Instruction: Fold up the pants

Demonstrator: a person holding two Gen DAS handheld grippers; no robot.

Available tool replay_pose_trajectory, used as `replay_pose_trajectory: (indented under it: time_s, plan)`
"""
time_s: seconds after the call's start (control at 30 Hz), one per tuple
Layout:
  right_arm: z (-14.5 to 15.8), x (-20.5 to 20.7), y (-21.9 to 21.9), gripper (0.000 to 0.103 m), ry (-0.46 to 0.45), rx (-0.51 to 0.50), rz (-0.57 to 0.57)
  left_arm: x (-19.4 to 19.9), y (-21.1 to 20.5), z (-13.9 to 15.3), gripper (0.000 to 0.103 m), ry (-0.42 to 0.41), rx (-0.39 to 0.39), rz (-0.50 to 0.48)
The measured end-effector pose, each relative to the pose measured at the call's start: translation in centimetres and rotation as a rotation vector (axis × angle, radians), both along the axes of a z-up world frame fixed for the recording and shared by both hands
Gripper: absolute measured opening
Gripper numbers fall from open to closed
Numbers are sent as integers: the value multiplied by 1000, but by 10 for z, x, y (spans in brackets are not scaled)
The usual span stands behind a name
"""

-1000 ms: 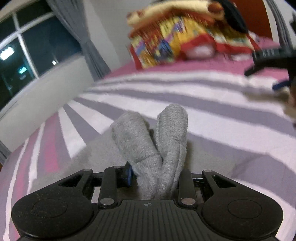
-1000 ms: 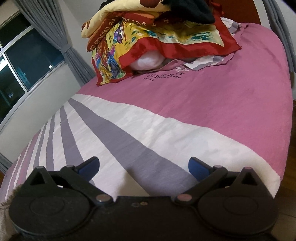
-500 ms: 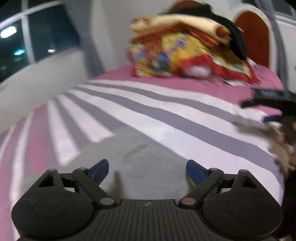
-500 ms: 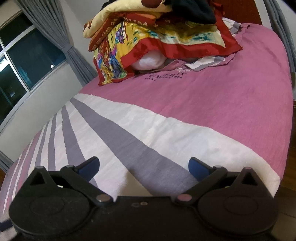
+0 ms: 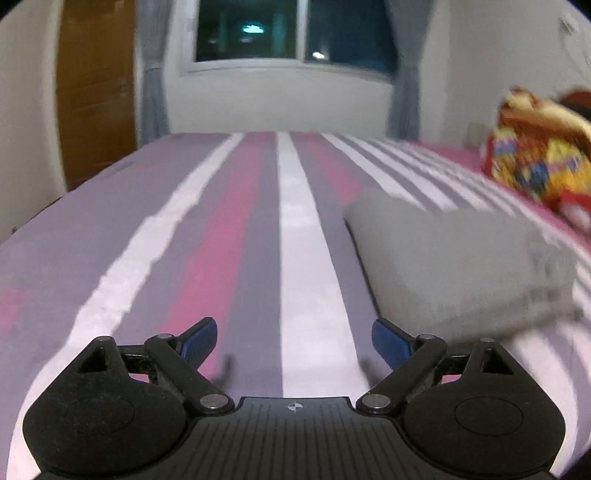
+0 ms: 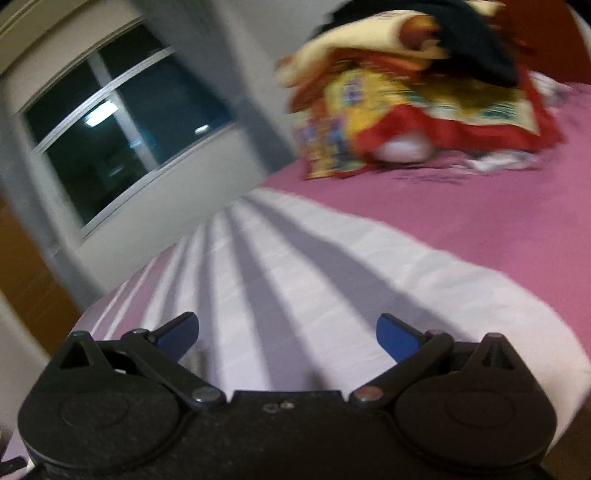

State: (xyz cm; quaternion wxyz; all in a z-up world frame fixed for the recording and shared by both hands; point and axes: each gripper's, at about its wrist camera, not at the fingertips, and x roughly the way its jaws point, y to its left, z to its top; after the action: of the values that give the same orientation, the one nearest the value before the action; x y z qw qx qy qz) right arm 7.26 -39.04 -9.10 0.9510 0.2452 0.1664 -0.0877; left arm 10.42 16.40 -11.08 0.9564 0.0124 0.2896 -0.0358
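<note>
The grey pants [image 5: 454, 262] lie folded in a flat rectangle on the striped bedspread [image 5: 258, 236], to the right in the left wrist view. My left gripper [image 5: 293, 341] is open and empty, low over the bed, left of the pants and apart from them. My right gripper [image 6: 286, 334] is open and empty above the striped part of the bed [image 6: 280, 280]. The pants do not show in the right wrist view. Both views are blurred by motion.
A pile of colourful bedding [image 6: 413, 107] sits at the head of the bed on the pink sheet [image 6: 480, 225]; it also shows in the left wrist view [image 5: 539, 162]. A window [image 5: 291, 33] with grey curtains and a wooden door [image 5: 96, 96] stand beyond the bed's far side.
My left gripper let go of the grey pants, opened and swung left, so the folded pants now lie to its right. My right gripper stayed open and turned left.
</note>
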Motion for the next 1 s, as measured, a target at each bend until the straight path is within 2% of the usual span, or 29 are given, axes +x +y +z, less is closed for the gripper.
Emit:
replay_pose_trajectory:
  time_s: [0.07, 0.13, 0.2, 0.33, 0.47, 0.53, 0.57, 0.7, 0.83, 0.87, 0.97, 1.0]
  plan:
    - [4, 1, 15, 102, -2, -35, 33, 2, -9, -7, 90, 12, 35, -45]
    - [5, 7, 31, 102, 9, -19, 90, 9, -20, -6, 90, -2, 40, -86]
    - [5, 15, 50, 102, 20, -12, 169, 21, -32, -12, 90, 22, 94, -110]
    - [7, 33, 83, 97, 40, 1, 300, 27, -31, -13, 90, 32, 59, -139]
    - [6, 51, 108, 85, 65, 15, 388, 15, -14, -15, 90, 28, 14, -138]
    - [2, 57, 117, 82, 80, 15, 405, 9, -6, -10, 90, -1, -41, -145]
    - [0, 59, 121, 81, 88, 20, 414, 8, -8, -8, 90, -5, -37, -155]
    - [-7, 66, 128, 74, 117, 25, 412, 17, -23, -14, 90, 35, 18, -213]
    - [-14, 78, 125, 67, 154, 54, 393, 34, -37, -25, 90, 62, 85, -184]
    - [-16, 82, 124, 63, 164, 62, 390, 37, -37, -24, 90, 63, 69, -165]
    - [-21, 98, 125, 55, 188, 80, 397, 27, -34, -8, 90, -43, -24, -102]
    - [-21, 102, 125, 51, 197, 70, 394, 27, -34, -9, 90, -46, -31, -94]
